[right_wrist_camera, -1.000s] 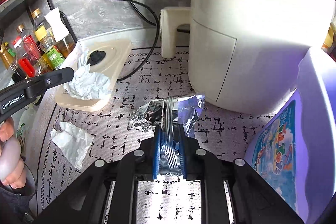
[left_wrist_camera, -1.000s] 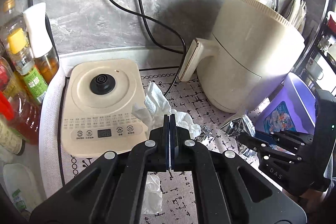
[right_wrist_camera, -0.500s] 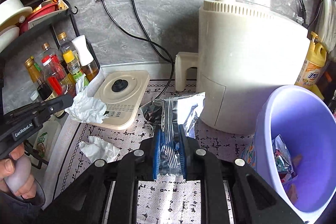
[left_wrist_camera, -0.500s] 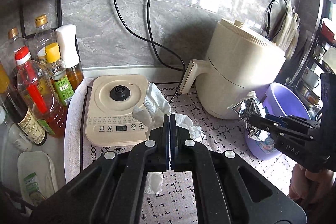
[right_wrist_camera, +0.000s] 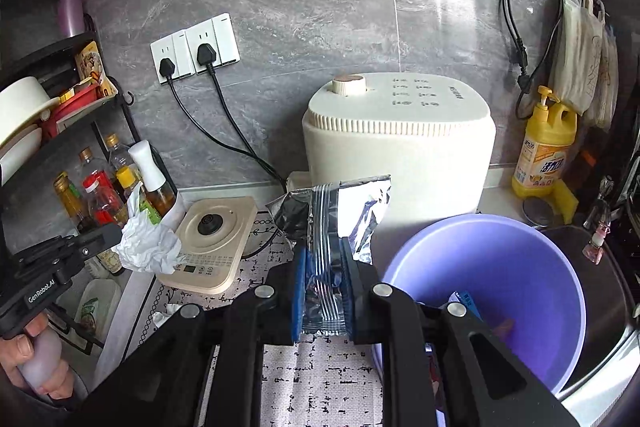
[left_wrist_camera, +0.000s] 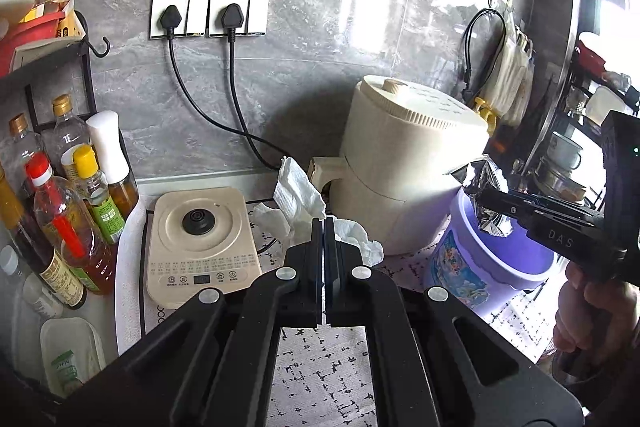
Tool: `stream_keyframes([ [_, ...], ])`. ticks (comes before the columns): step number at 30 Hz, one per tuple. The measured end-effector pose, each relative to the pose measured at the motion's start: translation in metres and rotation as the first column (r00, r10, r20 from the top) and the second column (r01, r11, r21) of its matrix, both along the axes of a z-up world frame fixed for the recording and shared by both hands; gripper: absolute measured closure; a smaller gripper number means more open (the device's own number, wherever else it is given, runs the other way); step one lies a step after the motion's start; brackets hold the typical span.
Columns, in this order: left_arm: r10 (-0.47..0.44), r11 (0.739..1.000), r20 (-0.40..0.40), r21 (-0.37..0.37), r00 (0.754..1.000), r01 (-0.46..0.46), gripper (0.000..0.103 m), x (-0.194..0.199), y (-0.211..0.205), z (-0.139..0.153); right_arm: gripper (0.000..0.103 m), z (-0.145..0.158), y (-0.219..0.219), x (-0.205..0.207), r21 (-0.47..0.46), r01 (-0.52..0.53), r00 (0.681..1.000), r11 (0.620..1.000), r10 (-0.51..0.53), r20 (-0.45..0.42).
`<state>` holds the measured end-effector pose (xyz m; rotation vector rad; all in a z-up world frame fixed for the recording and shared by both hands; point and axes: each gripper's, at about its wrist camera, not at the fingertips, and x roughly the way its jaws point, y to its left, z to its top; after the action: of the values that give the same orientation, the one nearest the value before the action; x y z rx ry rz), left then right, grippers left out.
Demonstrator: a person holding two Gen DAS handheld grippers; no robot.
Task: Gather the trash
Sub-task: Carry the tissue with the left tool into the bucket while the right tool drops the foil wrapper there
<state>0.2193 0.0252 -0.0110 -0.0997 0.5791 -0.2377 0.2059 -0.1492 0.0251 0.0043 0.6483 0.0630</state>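
My left gripper (left_wrist_camera: 323,227) is shut on a crumpled white tissue (left_wrist_camera: 298,201) and holds it up over the counter; the tissue also shows in the right wrist view (right_wrist_camera: 146,247). My right gripper (right_wrist_camera: 324,259) is shut on a silver foil wrapper (right_wrist_camera: 340,203) and holds it in the air just left of the purple bin (right_wrist_camera: 520,259). In the left wrist view the wrapper (left_wrist_camera: 486,187) hangs above the bin's near rim (left_wrist_camera: 460,211). The bin holds some wrappers (right_wrist_camera: 466,301). Another crumpled tissue (right_wrist_camera: 166,313) lies on the patterned mat.
A cream air fryer (right_wrist_camera: 400,143) stands behind the bin. A cream kettle base (left_wrist_camera: 200,239) sits at the left, with oil and sauce bottles (left_wrist_camera: 68,211) on a rack beside it. Two black cords (left_wrist_camera: 240,131) run from wall sockets. A yellow soap bottle (right_wrist_camera: 546,147) stands at the right.
Both grippers rose well above the counter with their loads. The right gripper carried the foil wrapper up and right, to the purple bin's rim.
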Motion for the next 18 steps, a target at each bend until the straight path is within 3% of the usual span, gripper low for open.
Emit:
stream_keyframes([
  [11, -0.068, 0.997, 0.042, -0.020, 0.997, 0.069, 0.101, 0.006, -0.049, 0.016, 0.086, 0.016, -0.057, -0.024, 0.003, 0.074, 0.997, 0.997, -0.074, 0.034],
  [12, -0.072, 0.997, 0.046, -0.028, 0.996, 0.074, 0.101, 0.007, -0.053, 0.018, 0.083, 0.018, -0.062, -0.026, -0.003, 0.078, 0.996, 0.997, -0.078, 0.035],
  [13, -0.076, 0.996, 0.050, -0.035, 0.996, 0.078, 0.101, 0.008, -0.058, 0.019, 0.073, 0.020, -0.067, -0.027, -0.014, 0.091, 0.995, 0.996, -0.091, 0.042],
  [15, -0.084, 0.995, 0.057, -0.046, 0.995, 0.086, 0.101, 0.010, -0.068, 0.022, 0.046, 0.025, -0.081, -0.034, -0.019, 0.118, 0.991, 0.993, -0.117, 0.070],
  [18, -0.111, 0.993, 0.064, -0.035, 0.992, 0.113, 0.101, 0.014, -0.089, 0.024, 0.034, 0.030, -0.100, -0.044, -0.029, 0.124, 0.988, 0.992, -0.121, 0.092],
])
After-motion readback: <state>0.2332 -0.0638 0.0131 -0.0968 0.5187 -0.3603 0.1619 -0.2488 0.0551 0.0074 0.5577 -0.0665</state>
